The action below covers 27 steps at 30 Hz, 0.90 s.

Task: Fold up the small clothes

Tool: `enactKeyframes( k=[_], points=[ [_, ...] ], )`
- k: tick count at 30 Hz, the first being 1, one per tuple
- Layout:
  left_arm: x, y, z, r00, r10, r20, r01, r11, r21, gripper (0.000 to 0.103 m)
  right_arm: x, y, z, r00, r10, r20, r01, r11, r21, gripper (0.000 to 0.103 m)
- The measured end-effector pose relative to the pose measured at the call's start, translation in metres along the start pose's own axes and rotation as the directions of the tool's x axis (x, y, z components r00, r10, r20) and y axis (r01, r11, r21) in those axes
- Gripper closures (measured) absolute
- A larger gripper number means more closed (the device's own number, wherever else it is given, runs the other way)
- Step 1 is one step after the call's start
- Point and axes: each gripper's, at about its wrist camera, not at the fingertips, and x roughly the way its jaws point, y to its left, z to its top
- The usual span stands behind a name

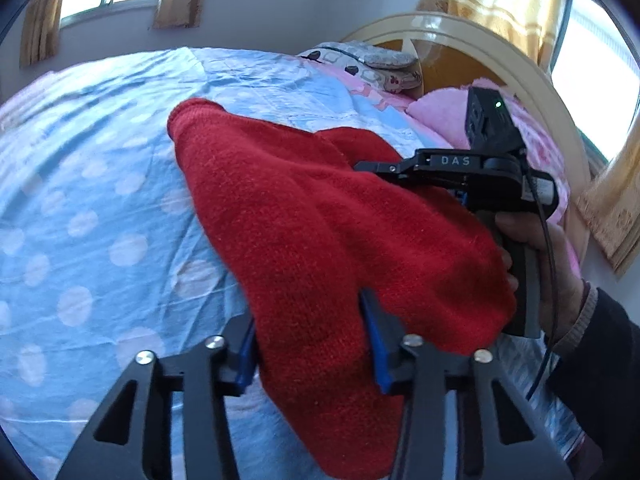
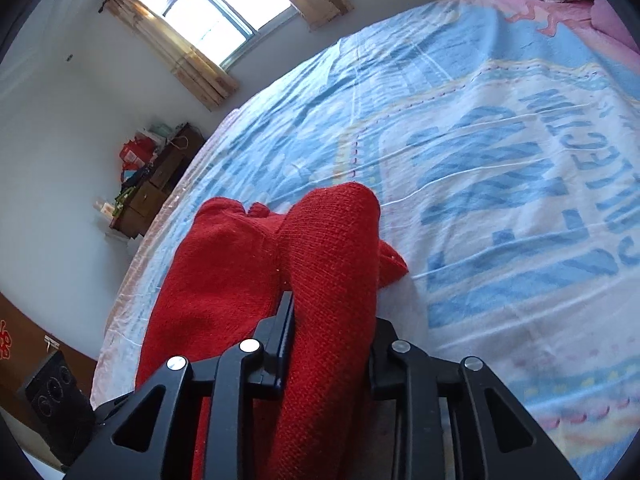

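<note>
A red knitted garment (image 1: 304, 216) lies bunched on the blue dotted bed sheet (image 1: 92, 200). In the left wrist view a thick fold of it fills the space between the blue pads of my left gripper (image 1: 310, 344), which is shut on it. A hand holds my right gripper (image 1: 384, 170) at the garment's far right edge, its fingertips buried in the knit. In the right wrist view my right gripper (image 2: 332, 320) is shut on a raised ridge of the red garment (image 2: 224, 272). The rest of the garment trails to the left over the printed sheet (image 2: 480, 160).
Pillows (image 1: 372, 66) and a pink blanket (image 1: 440, 110) lie by the curved wooden headboard (image 1: 500, 52). A cluttered wooden cabinet (image 2: 156, 184) stands by the wall under a curtained window (image 2: 216, 8). A black speaker (image 2: 56, 396) sits on the floor past the bed's left edge.
</note>
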Motion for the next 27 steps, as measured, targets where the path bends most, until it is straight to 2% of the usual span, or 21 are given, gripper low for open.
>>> enactKeyframes(
  k=[7, 12, 15, 27],
  points=[
    [-0.020, -0.007, -0.004, 0.999, 0.032, -0.005, -0.032, 0.999, 0.012, 0.064, -0.031, 0.016, -0.022, 0.998, 0.039, 0.055, -0.039, 0.999, 0.002, 0.076],
    [-0.048, -0.011, -0.016, 0.999, 0.036, 0.010, -0.036, 0.999, 0.014, 0.065, -0.037, 0.030, -0.043, 0.997, 0.057, 0.057, -0.058, 0.998, 0.008, 0.076],
    [-0.066, -0.014, -0.025, 0.999, 0.044, 0.029, -0.045, 0.999, 0.019, 0.065, -0.041, 0.040, -0.059, 0.993, 0.097, 0.066, -0.099, 0.995, 0.020, 0.076],
    [-0.132, 0.001, -0.059, 0.989, 0.126, 0.075, -0.126, 0.992, -0.006, 0.065, -0.019, 0.105, -0.104, 0.975, 0.218, 0.042, -0.219, 0.976, 0.003, 0.076]
  ],
)
